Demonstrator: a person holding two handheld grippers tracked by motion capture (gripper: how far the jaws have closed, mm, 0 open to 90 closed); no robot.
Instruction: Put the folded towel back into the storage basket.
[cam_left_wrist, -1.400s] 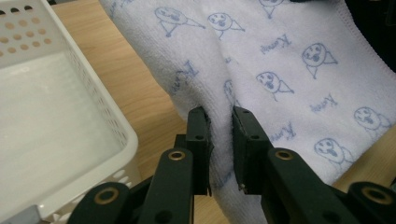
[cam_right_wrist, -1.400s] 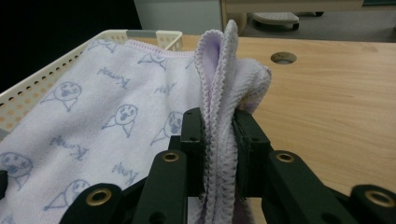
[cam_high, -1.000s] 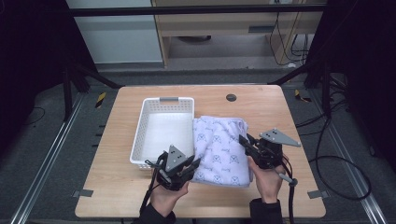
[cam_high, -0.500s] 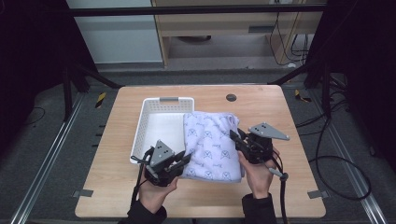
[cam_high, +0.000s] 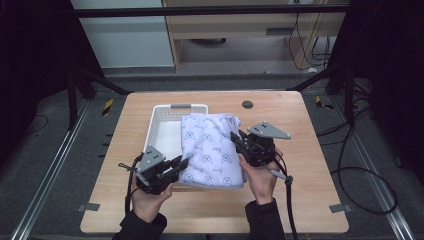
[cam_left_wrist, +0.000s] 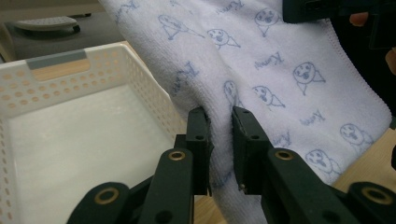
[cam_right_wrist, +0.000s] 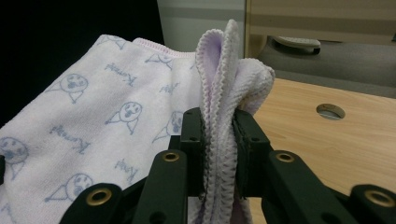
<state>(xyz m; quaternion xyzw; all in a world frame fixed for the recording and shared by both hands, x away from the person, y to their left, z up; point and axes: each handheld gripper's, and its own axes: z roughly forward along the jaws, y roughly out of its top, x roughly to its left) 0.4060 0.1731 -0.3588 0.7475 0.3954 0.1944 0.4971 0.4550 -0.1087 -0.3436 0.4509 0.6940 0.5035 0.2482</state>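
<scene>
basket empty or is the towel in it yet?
Empty. The basket floor is bare; the towel, pinched by both tools, only overlaps its right rim.

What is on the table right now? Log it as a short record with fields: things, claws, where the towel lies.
surface: wooden table
towel: folded, pale with printed cartoon faces, its left part over the basket's right rim
basket: white perforated plastic basket, nothing seen inside
left claw: shut on the towel's near left edge
right claw: shut on the towel's bunched right edge
table hole: round grommet beyond the towel
</scene>
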